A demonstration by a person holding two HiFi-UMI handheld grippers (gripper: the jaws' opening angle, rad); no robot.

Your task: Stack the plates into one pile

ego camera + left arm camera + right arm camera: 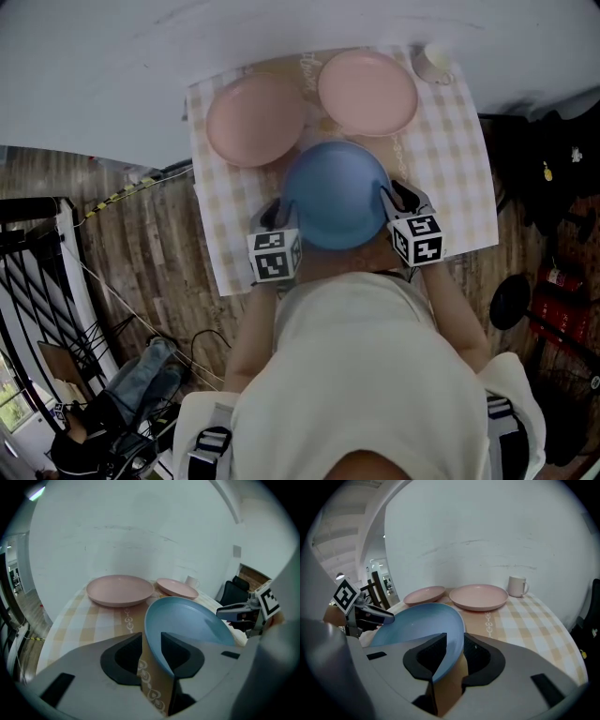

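A blue plate (336,192) lies at the front middle of the checked tablecloth (450,159). My left gripper (281,214) is at its left rim and my right gripper (398,199) at its right rim. In the left gripper view the blue plate's (187,620) rim runs between the jaws of the left gripper (151,651), with a gap on one side, so the pads do not clamp it. The right gripper (454,653) likewise stands open around the blue plate's (417,620) rim. Two pink plates (255,119) (367,91) sit side by side behind it.
A white mug (433,63) stands at the table's far right corner, by the white wall. The cloth's edges drop to a wooden floor on the left and right. Dark bags and gear lie on the floor at the right.
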